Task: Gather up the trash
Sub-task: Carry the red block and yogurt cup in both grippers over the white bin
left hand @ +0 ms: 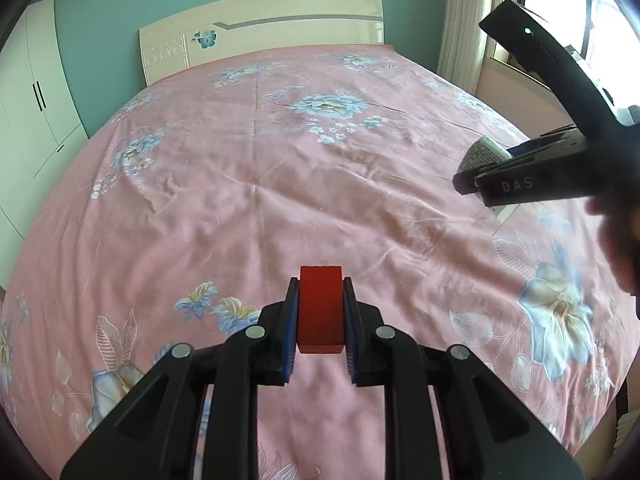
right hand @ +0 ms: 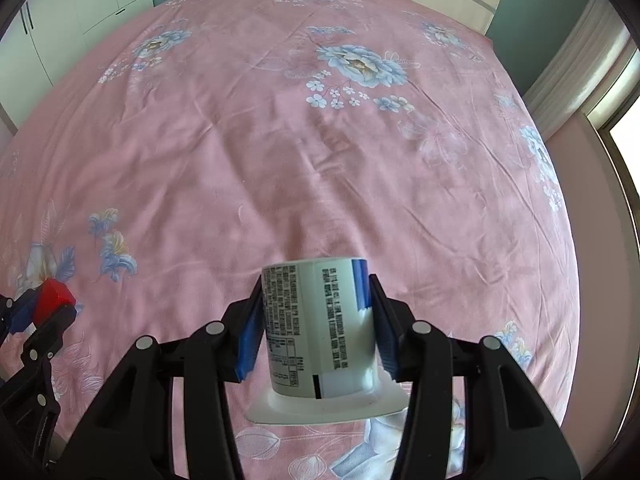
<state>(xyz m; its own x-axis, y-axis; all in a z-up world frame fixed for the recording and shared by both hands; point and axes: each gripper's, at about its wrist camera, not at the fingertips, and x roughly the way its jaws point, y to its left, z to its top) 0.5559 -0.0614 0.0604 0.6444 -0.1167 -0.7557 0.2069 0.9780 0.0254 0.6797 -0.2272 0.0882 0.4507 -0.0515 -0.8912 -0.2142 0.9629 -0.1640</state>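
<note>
My left gripper (left hand: 320, 312) is shut on a small red block (left hand: 320, 309), held above the pink flowered bedspread (left hand: 280, 184); the right wrist view shows the same red block (right hand: 54, 295) at the far left in the left gripper (right hand: 42, 306). My right gripper (right hand: 316, 316) is shut on a white plastic cup (right hand: 320, 328) with printed text and a blue patch, held upside down with its wide rim toward the camera. In the left wrist view the right gripper (left hand: 480, 168) shows at the right edge with part of the cup (left hand: 482, 154) in it.
The bed fills both views, with a cream headboard (left hand: 260, 32) against a teal wall. White wardrobes (left hand: 36, 92) stand to the left. A curtain (left hand: 464, 16) and a bright window (left hand: 608, 12) are at the right. A person's hand (left hand: 616, 236) holds the right gripper.
</note>
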